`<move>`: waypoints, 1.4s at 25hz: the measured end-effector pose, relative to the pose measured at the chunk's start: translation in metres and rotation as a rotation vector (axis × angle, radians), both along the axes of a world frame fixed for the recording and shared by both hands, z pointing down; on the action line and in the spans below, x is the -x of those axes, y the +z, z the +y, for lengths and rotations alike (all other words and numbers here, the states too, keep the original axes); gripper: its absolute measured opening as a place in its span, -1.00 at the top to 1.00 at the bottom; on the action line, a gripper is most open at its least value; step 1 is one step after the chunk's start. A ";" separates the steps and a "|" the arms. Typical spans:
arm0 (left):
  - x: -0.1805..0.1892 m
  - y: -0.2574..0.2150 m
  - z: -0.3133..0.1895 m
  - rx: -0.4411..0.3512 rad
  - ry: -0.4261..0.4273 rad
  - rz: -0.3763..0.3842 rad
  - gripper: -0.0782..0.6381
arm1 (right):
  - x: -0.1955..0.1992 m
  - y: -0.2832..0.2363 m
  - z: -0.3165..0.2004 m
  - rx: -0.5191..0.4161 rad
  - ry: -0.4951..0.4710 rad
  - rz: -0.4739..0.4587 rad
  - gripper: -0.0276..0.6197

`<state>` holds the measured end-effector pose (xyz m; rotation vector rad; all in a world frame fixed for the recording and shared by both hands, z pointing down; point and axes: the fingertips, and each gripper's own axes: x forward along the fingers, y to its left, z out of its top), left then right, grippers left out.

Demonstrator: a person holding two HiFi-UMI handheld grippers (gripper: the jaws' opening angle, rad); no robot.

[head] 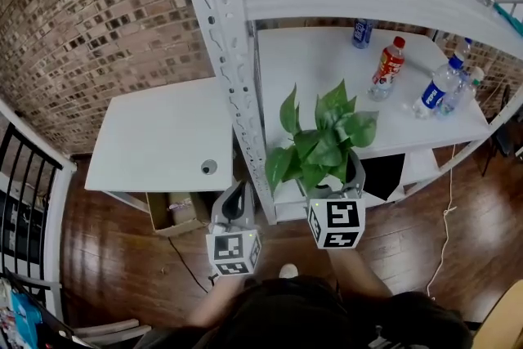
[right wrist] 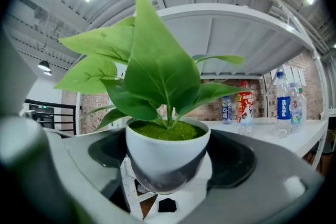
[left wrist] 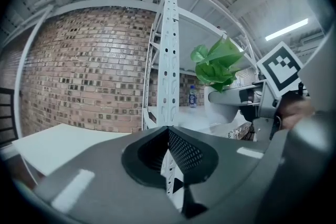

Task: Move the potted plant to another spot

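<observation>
The potted plant [head: 323, 141], broad green leaves in a small white pot [right wrist: 167, 152], hangs in the air in front of the white shelf unit. My right gripper [head: 333, 185] is shut on the pot, one jaw on each side of it [right wrist: 168, 168]. The pot stands upright, level with the middle shelf board [head: 327, 65] and just off its front edge. My left gripper [head: 237, 199] is beside it on the left, its jaws together with nothing between them [left wrist: 169, 134]. In the left gripper view, the plant [left wrist: 215, 65] and the right gripper [left wrist: 247, 96] show at the right.
A perforated white upright [head: 233, 78] stands between the two grippers. On the shelf board stand a red bottle [head: 387, 68], a small blue bottle [head: 362, 33] and two clear bottles [head: 437, 87]. At left are a low white table [head: 155, 135], a cardboard box [head: 176, 212] and a black railing [head: 24, 200].
</observation>
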<state>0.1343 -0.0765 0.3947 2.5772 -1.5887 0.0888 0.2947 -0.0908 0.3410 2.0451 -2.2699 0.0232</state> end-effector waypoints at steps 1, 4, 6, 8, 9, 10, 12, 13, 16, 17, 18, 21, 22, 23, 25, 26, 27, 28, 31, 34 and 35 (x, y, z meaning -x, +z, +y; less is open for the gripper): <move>0.004 0.000 0.000 -0.001 -0.006 0.003 0.73 | 0.007 0.000 0.008 0.000 -0.012 0.004 -0.53; 0.020 0.002 0.001 -0.008 -0.021 0.031 0.73 | 0.037 0.008 0.032 0.003 -0.057 0.018 -0.53; 0.034 0.002 0.000 -0.032 -0.029 0.032 0.73 | 0.065 0.020 0.046 0.028 -0.104 0.018 -0.53; 0.049 0.001 -0.001 -0.050 -0.035 0.019 0.73 | 0.093 0.034 0.059 0.062 -0.148 0.008 -0.53; 0.058 0.001 -0.002 -0.055 -0.040 0.015 0.73 | 0.107 0.040 0.063 0.074 -0.167 -0.003 -0.53; 0.069 0.000 -0.004 -0.061 -0.047 0.015 0.73 | 0.122 0.043 0.066 0.079 -0.182 -0.014 -0.53; 0.094 0.000 -0.011 -0.070 -0.066 0.016 0.73 | 0.153 0.046 0.069 0.072 -0.211 -0.022 -0.53; 0.108 0.000 -0.015 -0.071 -0.076 0.014 0.73 | 0.168 0.046 0.069 0.066 -0.225 -0.019 -0.53; 0.148 -0.002 -0.027 -0.075 -0.108 0.007 0.73 | 0.208 0.045 0.058 0.056 -0.259 -0.014 -0.53; 0.161 -0.006 -0.031 -0.076 -0.116 0.006 0.73 | 0.220 0.044 0.052 0.051 -0.267 -0.012 -0.53; 0.174 -0.009 -0.034 -0.076 -0.124 0.006 0.73 | 0.232 0.042 0.045 0.043 -0.272 -0.006 -0.53; 0.217 -0.007 -0.045 -0.078 -0.155 -0.002 0.73 | 0.267 0.043 0.023 0.029 -0.273 0.011 -0.53; 0.231 -0.004 -0.048 -0.079 -0.164 -0.005 0.73 | 0.279 0.046 0.015 0.027 -0.268 0.015 -0.53; 0.245 -0.001 -0.052 -0.079 -0.169 -0.008 0.73 | 0.290 0.048 0.006 0.023 -0.263 0.019 -0.53; 0.270 0.003 -0.060 -0.085 -0.170 -0.017 0.73 | 0.312 0.053 -0.013 0.011 -0.249 0.024 -0.53; 0.282 0.006 -0.065 -0.086 -0.167 -0.022 0.73 | 0.323 0.057 -0.024 0.003 -0.241 0.025 -0.53; 0.293 0.009 -0.068 -0.083 -0.161 -0.022 0.73 | 0.334 0.061 -0.035 -0.006 -0.230 0.027 -0.53; 0.303 0.012 -0.071 -0.074 -0.154 -0.018 0.73 | 0.345 0.066 -0.046 -0.014 -0.218 0.029 -0.53; 0.328 0.018 -0.070 -0.035 -0.136 0.021 0.73 | 0.373 0.086 -0.074 -0.031 -0.184 0.038 -0.53; 0.348 0.032 -0.076 -0.029 -0.120 0.036 0.73 | 0.389 0.112 -0.102 -0.028 -0.149 0.046 -0.53; 0.354 0.036 -0.080 -0.037 -0.110 0.038 0.73 | 0.394 0.122 -0.112 -0.021 -0.137 0.043 -0.53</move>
